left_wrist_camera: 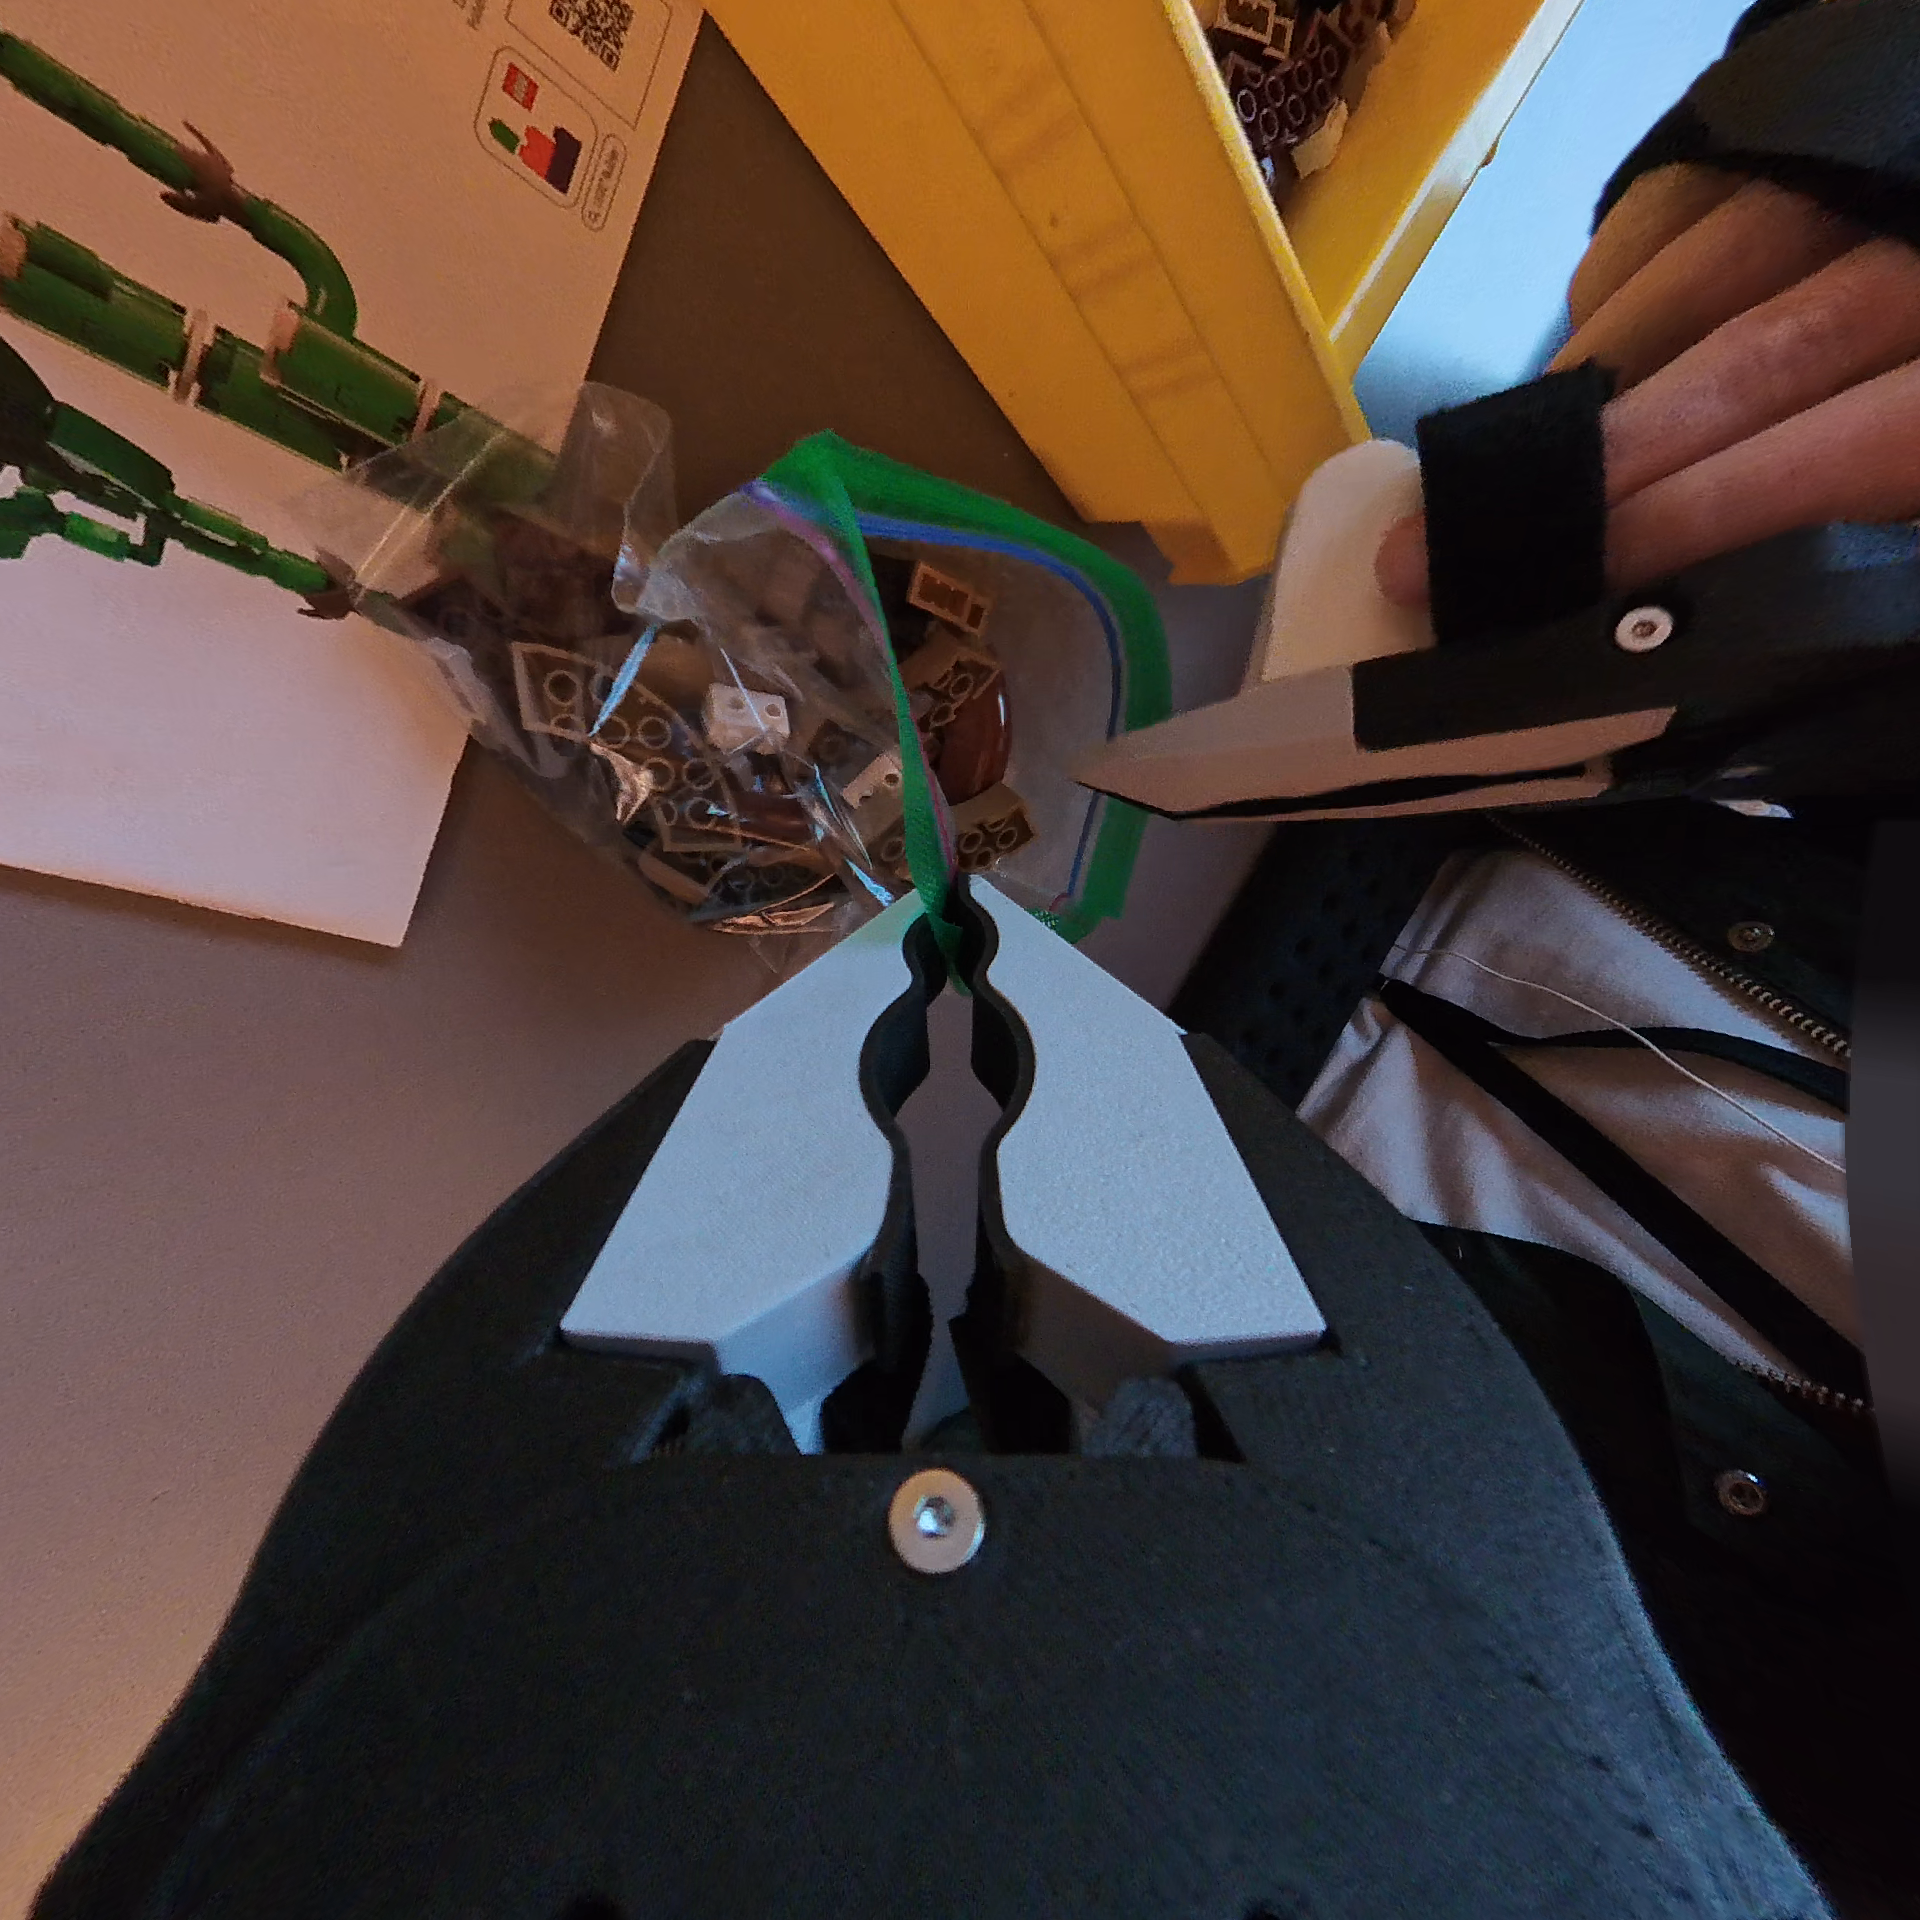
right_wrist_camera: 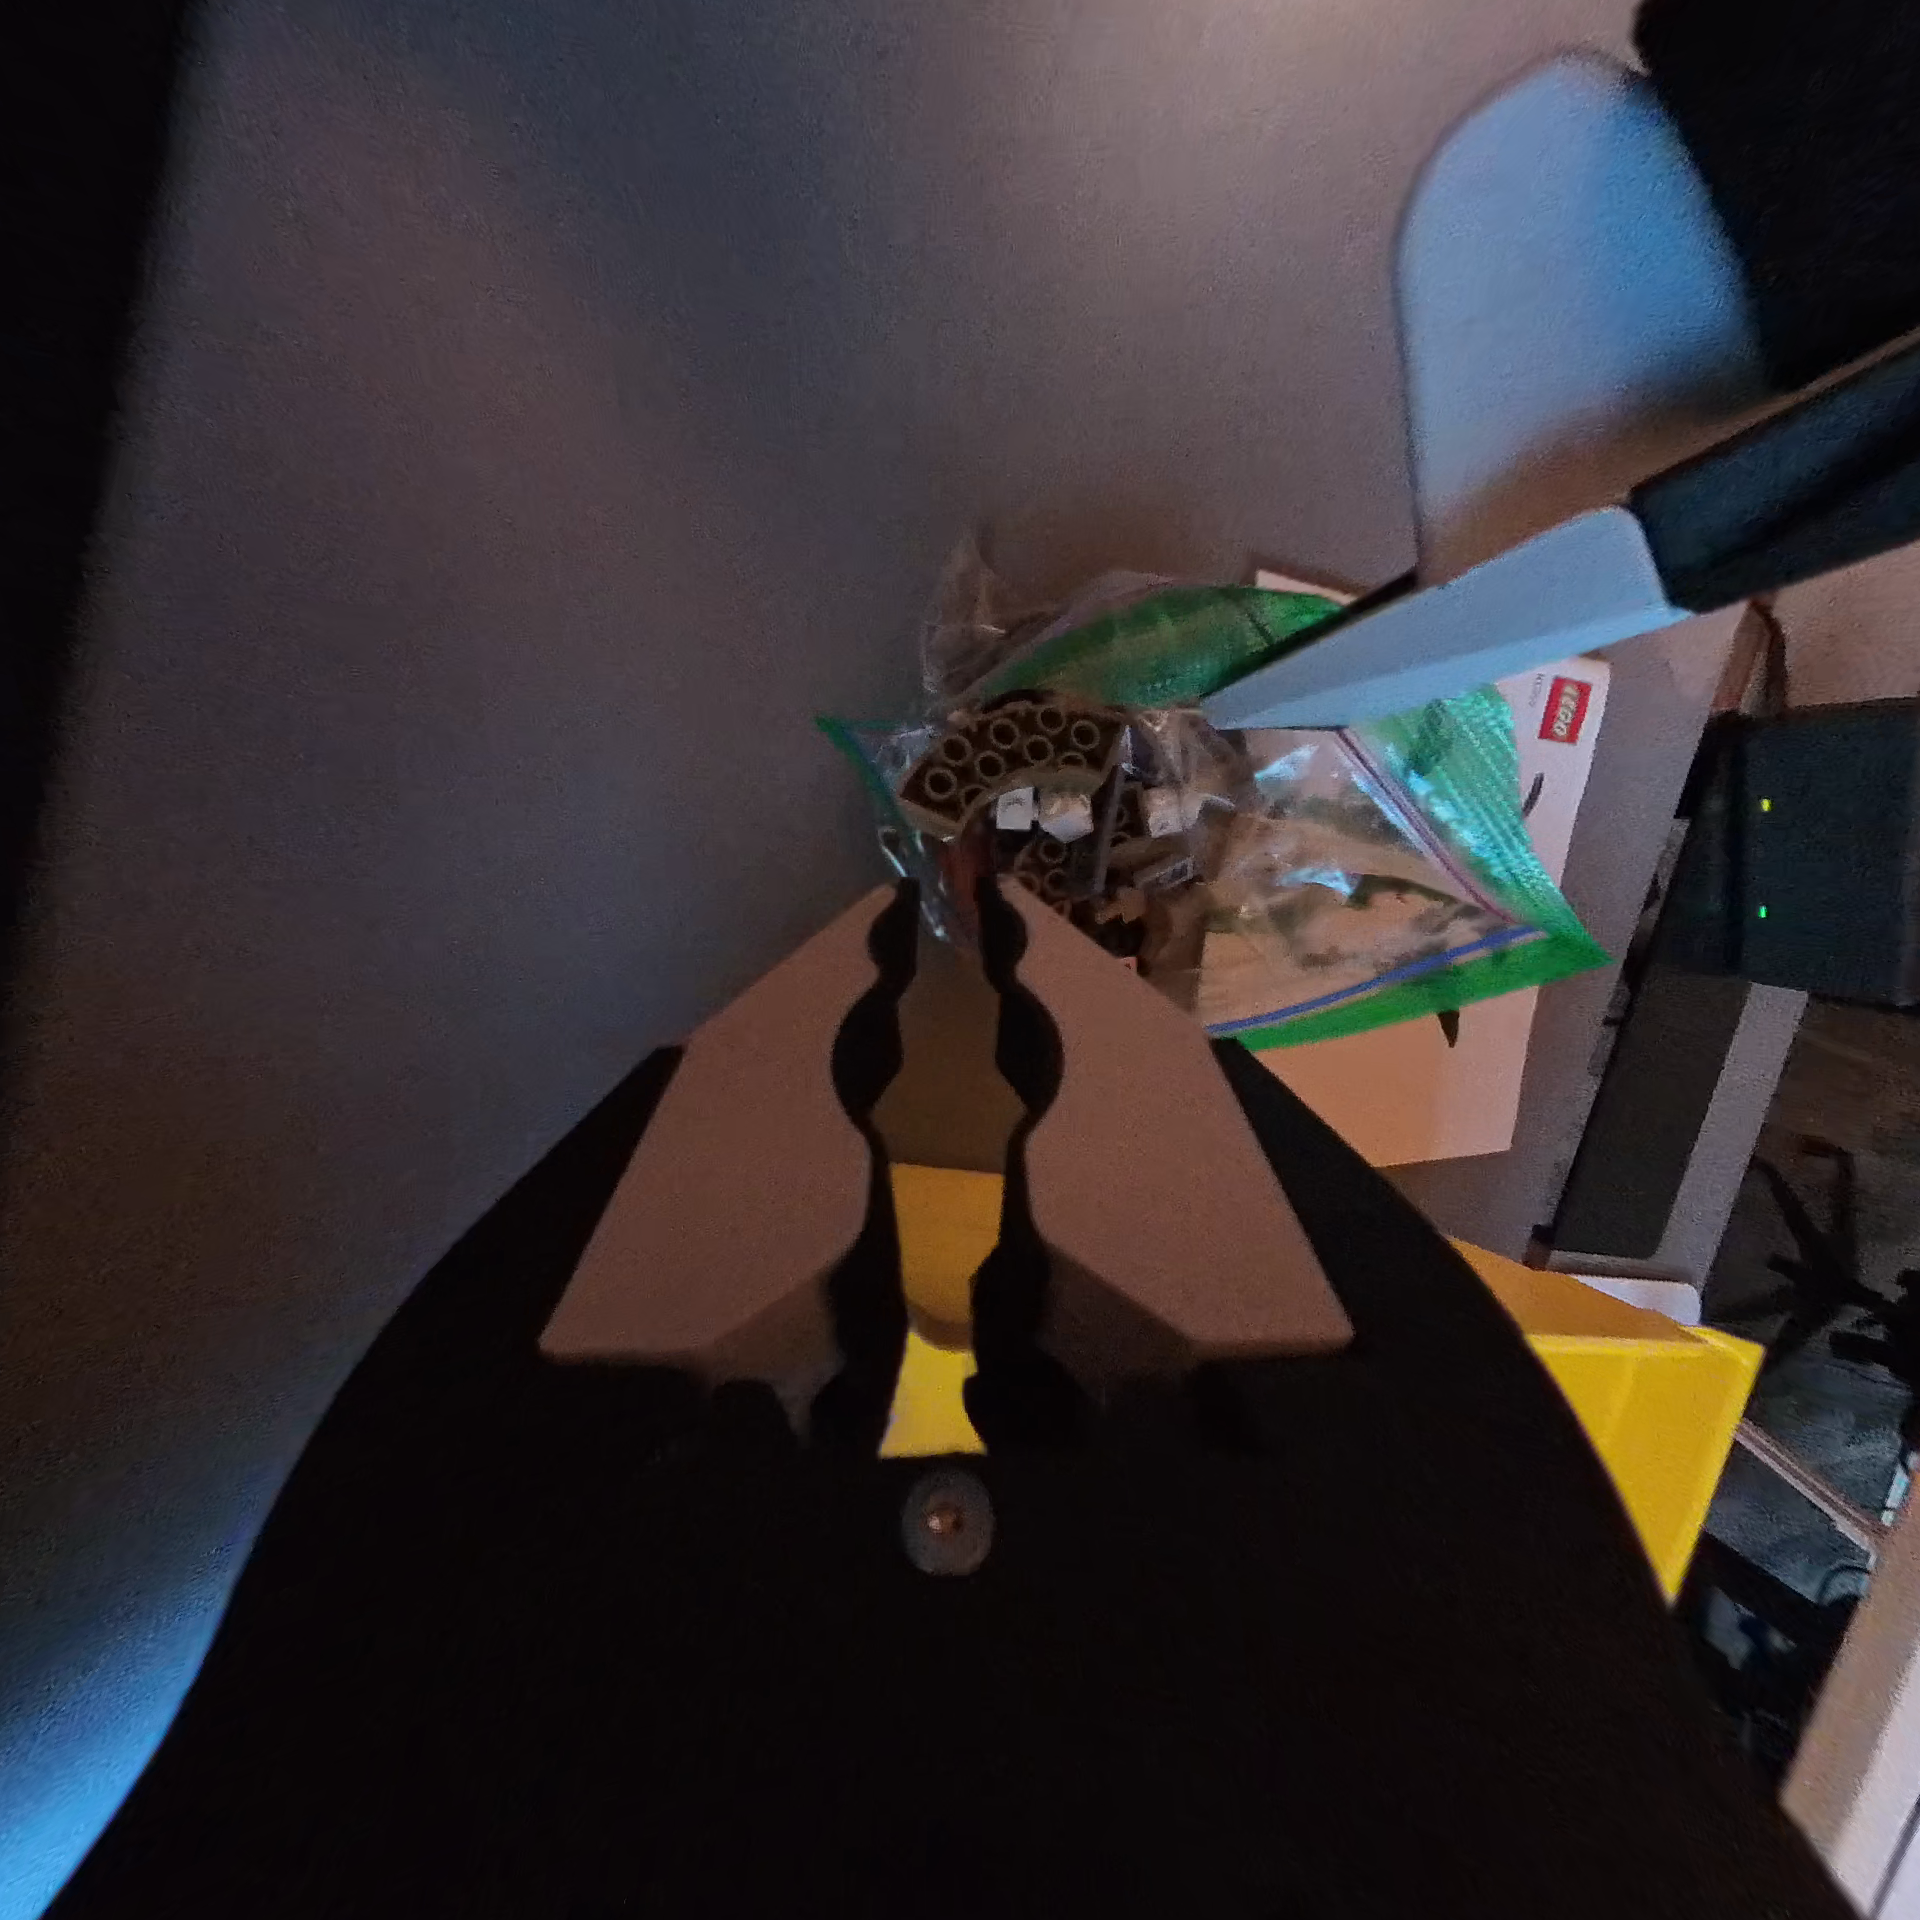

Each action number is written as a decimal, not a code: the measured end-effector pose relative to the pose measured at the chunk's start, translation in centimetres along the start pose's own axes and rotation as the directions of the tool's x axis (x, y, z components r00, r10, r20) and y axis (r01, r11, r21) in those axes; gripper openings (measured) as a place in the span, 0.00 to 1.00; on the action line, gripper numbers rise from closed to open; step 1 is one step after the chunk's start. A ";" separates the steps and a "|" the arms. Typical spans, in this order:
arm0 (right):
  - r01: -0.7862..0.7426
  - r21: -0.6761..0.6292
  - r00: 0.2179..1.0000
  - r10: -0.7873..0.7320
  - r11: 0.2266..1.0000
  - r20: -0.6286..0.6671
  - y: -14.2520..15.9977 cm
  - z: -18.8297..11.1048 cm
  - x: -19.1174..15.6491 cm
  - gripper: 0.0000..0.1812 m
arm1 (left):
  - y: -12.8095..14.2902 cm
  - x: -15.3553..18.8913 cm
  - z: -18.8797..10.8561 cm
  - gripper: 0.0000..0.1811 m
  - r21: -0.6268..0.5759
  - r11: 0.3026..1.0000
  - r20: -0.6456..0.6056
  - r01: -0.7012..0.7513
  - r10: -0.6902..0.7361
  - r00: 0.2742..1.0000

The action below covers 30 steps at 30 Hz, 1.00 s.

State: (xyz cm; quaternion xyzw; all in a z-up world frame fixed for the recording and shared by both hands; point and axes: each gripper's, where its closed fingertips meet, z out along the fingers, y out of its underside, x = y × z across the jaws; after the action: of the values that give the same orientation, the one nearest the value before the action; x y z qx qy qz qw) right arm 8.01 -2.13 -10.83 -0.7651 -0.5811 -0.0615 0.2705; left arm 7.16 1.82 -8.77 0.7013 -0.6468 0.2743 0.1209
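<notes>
A clear zip bag (left_wrist_camera: 727, 717) with a green zip edge (left_wrist_camera: 1138, 665) holds several brown and tan bricks. My left gripper (left_wrist_camera: 951, 920) is shut on the green edge at the near side of the bag's mouth. My right gripper (left_wrist_camera: 1091, 774) comes in from the right, its tips against the clear plastic at the far side of the mouth. In the right wrist view my right gripper (right_wrist_camera: 945, 902) pinches clear plastic of the bag (right_wrist_camera: 1351, 862) just below a curved tan brick (right_wrist_camera: 1003, 753). The left gripper (right_wrist_camera: 1216, 717) shows there on the green edge.
A yellow bin (left_wrist_camera: 1091, 260) with brown bricks (left_wrist_camera: 1288, 94) stands behind the bag; it also shows under my right gripper (right_wrist_camera: 1621, 1403). A white booklet (left_wrist_camera: 260, 675) with a green plant picture lies at the left. A person's hand (left_wrist_camera: 1714, 343) and jacket (left_wrist_camera: 1558, 1039) are at the right. The left gripper's tips are roughly 5 cm from the right gripper's.
</notes>
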 end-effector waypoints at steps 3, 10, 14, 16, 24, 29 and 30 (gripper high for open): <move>-0.011 0.027 1.000 0.011 1.000 -0.018 -0.3 -1.0 0.4 0.01 | -0.2 0.0 -0.2 0.00 0.012 1.000 -0.002 -0.003 0.003 1.000; -0.165 0.239 0.977 0.192 0.957 -0.094 -2.3 -5.6 3.8 0.00 | -2.4 1.6 -3.0 0.00 0.196 0.978 -0.023 -0.067 0.073 0.997; -0.225 0.413 0.949 0.294 0.882 -0.112 -3.5 -9.3 5.6 0.00 | -3.9 2.5 -5.7 0.00 0.350 0.928 0.025 -0.128 0.127 0.992; -0.251 0.423 0.952 0.302 0.871 -0.057 -3.2 -9.3 5.0 0.00 | -3.3 2.5 -5.5 0.00 0.322 0.940 0.012 -0.111 0.113 0.993; -0.382 0.212 0.918 0.395 0.899 -0.022 3.5 -9.2 5.1 0.07 | -1.9 1.7 -2.6 0.00 0.166 0.984 -0.039 -0.057 0.065 0.997; -0.741 -0.192 0.649 0.760 0.644 0.042 15.0 -8.3 2.0 0.16 | -1.8 1.6 -2.4 0.00 0.158 0.986 -0.045 -0.046 0.053 0.998; -0.744 -0.290 0.618 0.785 0.601 0.041 16.5 -7.7 0.6 0.20 | -1.8 1.6 -2.3 0.00 0.152 0.987 -0.046 -0.046 0.053 0.998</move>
State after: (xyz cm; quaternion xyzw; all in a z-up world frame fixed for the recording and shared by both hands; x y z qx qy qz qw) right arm 25.11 -8.30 -9.75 -0.9694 -0.2042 0.0525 0.1254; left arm 8.44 1.89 -5.71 0.6851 -0.6381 0.3429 0.0767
